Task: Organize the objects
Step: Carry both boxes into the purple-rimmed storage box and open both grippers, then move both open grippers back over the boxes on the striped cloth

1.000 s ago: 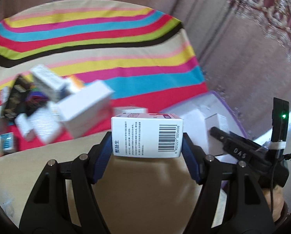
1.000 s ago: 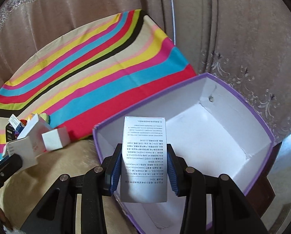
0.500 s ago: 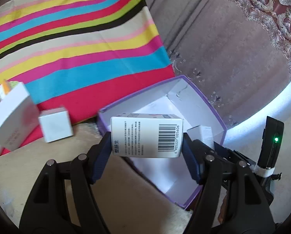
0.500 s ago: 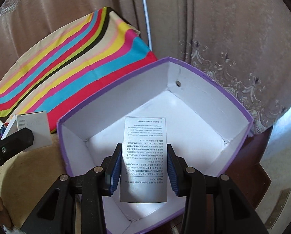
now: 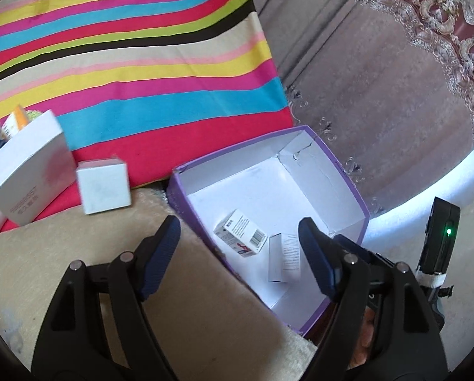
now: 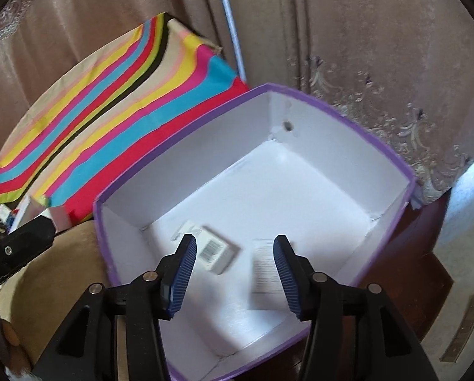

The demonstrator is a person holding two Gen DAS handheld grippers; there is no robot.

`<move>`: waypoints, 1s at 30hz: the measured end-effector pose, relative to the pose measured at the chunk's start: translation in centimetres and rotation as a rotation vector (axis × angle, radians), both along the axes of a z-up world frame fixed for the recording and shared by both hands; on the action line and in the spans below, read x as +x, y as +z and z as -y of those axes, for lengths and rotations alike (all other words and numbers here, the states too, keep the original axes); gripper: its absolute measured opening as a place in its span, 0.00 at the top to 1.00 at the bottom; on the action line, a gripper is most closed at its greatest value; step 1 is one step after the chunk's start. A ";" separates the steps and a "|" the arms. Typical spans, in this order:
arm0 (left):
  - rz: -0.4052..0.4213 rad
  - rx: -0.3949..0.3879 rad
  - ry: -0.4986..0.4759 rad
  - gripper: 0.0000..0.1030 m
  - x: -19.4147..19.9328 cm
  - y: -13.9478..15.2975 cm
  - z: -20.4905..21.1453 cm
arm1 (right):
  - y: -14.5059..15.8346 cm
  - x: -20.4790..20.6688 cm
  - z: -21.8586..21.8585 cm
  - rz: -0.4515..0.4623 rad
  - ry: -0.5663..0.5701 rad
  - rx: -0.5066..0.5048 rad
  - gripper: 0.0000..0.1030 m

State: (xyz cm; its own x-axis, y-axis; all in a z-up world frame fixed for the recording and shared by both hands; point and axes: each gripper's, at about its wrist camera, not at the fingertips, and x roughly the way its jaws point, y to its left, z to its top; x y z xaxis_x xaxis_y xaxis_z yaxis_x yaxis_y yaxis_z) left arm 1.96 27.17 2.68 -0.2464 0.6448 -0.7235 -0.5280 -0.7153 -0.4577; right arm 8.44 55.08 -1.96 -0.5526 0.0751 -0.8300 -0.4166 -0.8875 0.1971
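Purple-rimmed storage box (image 6: 392,158) lies below both emptied grippers, left gripper (image 5: 238,247) and right gripper (image 6: 233,270), jaws just opened; barcode carton (image 5: 240,236) and text-printed carton (image 5: 284,257) rest inside. Cartons beyond might be overlooked.

Both wrist views tilt steeply down, close over the purple box (image 5: 348,190) (image 6: 379,146) — left view from its seven o'clock side, right view right above it; striped cloth (image 5: 141,73) (image 6: 126,104) toward eleven o'clock — shared.
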 end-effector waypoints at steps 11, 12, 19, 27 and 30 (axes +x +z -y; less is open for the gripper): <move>-0.006 0.012 0.126 0.23 0.1 0.5 5.6 | 0.9 -1.3 4.6 -0.011 0.172 -0.010 0.45; -0.009 0.014 0.137 0.23 0.2 0.6 6.4 | 1.0 -1.4 5.1 -0.010 0.183 -0.004 0.45; -0.023 0.012 0.252 0.23 0.4 0.8 11.9 | 1.2 -2.2 7.5 0.006 0.271 0.039 0.45; -0.043 0.018 0.398 0.23 1.2 1.1 19.0 | 1.6 -4.4 11.5 0.004 0.407 0.046 0.45; -0.050 0.018 0.441 0.23 1.6 1.0 21.2 | 1.9 -5.5 13.3 0.004 0.455 0.072 0.45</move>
